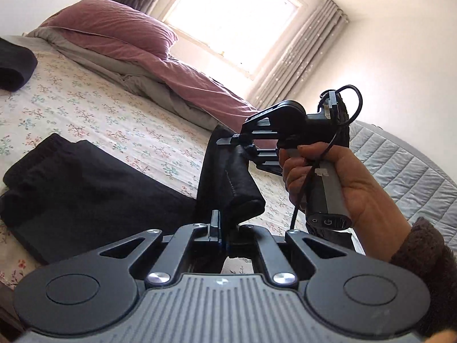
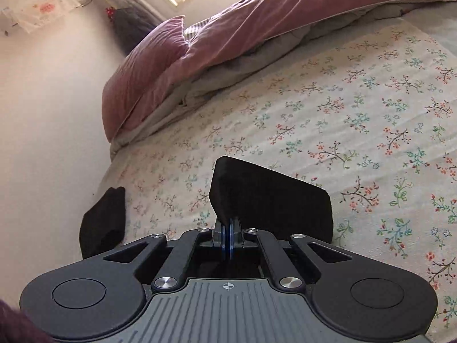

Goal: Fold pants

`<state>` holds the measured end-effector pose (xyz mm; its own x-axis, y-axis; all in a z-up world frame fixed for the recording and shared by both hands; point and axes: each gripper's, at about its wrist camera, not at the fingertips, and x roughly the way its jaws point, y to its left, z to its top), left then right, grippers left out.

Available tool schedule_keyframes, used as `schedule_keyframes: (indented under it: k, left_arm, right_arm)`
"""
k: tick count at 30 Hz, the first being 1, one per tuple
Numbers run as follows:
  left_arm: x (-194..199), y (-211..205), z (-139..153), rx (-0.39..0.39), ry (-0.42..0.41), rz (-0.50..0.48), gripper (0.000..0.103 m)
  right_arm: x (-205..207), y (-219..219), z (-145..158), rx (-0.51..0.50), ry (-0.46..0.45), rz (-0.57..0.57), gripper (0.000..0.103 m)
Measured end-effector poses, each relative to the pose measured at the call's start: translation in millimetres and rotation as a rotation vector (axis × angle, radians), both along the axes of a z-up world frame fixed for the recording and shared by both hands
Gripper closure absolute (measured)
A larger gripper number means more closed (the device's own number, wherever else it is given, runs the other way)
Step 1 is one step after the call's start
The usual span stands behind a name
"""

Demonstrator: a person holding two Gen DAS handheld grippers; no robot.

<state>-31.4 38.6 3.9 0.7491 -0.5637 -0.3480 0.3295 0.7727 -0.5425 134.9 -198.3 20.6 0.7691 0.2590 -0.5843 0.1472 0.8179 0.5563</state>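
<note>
The black pants (image 1: 71, 188) lie partly on the flowered bed sheet (image 1: 114, 120), and one end is lifted between both grippers. My left gripper (image 1: 220, 225) is shut on the raised black cloth (image 1: 237, 188) at the bottom of the left wrist view. A person's hand (image 1: 328, 177) holds my right gripper (image 1: 228, 141), which is shut on the upper edge of the same cloth. In the right wrist view my right gripper (image 2: 227, 228) pinches a black fold of the pants (image 2: 271, 197) above the sheet (image 2: 357, 114).
A purple duvet (image 1: 120, 37) and pillow (image 2: 148, 71) are piled along the far side of the bed, below a bright window (image 1: 237, 14). Another dark garment (image 1: 14, 68) lies at the far left. A grey quilted cover (image 1: 400, 171) is on the right. Dark cloth (image 2: 102, 223) hangs at the bed edge near the wall.
</note>
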Motion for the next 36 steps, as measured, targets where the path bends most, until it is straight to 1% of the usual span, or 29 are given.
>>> schedule_keyframes:
  k: [7, 12, 14, 16, 18, 19, 20, 21, 23, 25, 26, 27, 28, 29, 31, 33, 36]
  left_arm:
    - [13.7, 56.4, -18.2, -0.074, 0.1, 0.127, 0.092]
    - [17.5, 87.6, -25.3, -0.093, 0.147, 0.205, 0.092]
    - [25.0, 104.6, -29.4, -0.086, 0.177, 0.242, 0.092]
    - [27.3, 112.5, -33.8, -0.078, 0.215, 0.259, 0.091]
    - [30.0, 120.0, -38.7, -0.055, 0.262, 0.25, 0.09]
    - [31.9, 121.7, -41.5, -0.04, 0.282, 0.246, 0.089]
    - [33.7, 122.5, -43.5, -0.011, 0.301, 0.239, 0.084]
    - [35.4, 123.7, -45.9, 0.033, 0.314, 0.226, 0.082]
    - [39.5, 130.2, -51.6, 0.071, 0.329, 0.208, 0.075]
    - [44.0, 136.6, -54.4, 0.089, 0.346, 0.196, 0.069]
    - [45.9, 139.3, -55.4, 0.105, 0.35, 0.193, 0.065]
    - [46.5, 142.0, -55.2, 0.119, 0.351, 0.196, 0.062]
    - [46.8, 145.5, -54.6, 0.131, 0.347, 0.205, 0.059]
    - [46.4, 148.2, -52.3, 0.144, 0.34, 0.209, 0.056]
    - [46.2, 151.6, -44.7, 0.169, 0.314, 0.208, 0.053]
    - [46.6, 152.4, -33.8, 0.199, 0.277, 0.197, 0.053]
    - [57.0, 147.8, -20.1, 0.242, 0.22, 0.133, 0.053]
  right_arm:
    - [43.8, 83.4, -17.1, -0.064, 0.063, 0.08, 0.101]
    - [64.9, 121.7, -25.4, -0.097, 0.079, 0.1, 0.101]
    - [72.9, 133.3, -29.1, -0.094, 0.087, 0.11, 0.101]
    - [78.3, 146.0, -33.2, -0.11, 0.096, 0.122, 0.101]
    - [85.5, 157.7, -42.7, -0.129, 0.111, 0.127, 0.099]
    - [88.8, 161.5, -48.5, -0.128, 0.12, 0.124, 0.096]
    - [91.4, 163.9, -54.1, -0.12, 0.128, 0.121, 0.093]
    - [93.2, 165.1, -59.6, -0.11, 0.136, 0.114, 0.093]
    - [97.0, 165.2, -69.6, -0.081, 0.143, 0.108, 0.089]
    - [96.8, 163.4, -76.1, -0.046, 0.143, 0.106, 0.078]
    - [96.7, 161.8, -77.5, -0.034, 0.143, 0.103, 0.074]
    - [95.8, 159.9, -77.6, -0.026, 0.141, 0.1, 0.066]
    - [94.2, 158.0, -76.4, -0.024, 0.135, 0.101, 0.06]
    - [92.4, 156.4, -74.2, -0.027, 0.129, 0.106, 0.059]
    - [87.5, 153.4, -68.4, -0.042, 0.116, 0.123, 0.058]
    - [77.8, 149.2, -61.2, -0.07, 0.104, 0.139, 0.057]
    - [61.0, 141.4, -56.0, -0.103, 0.092, 0.16, 0.053]
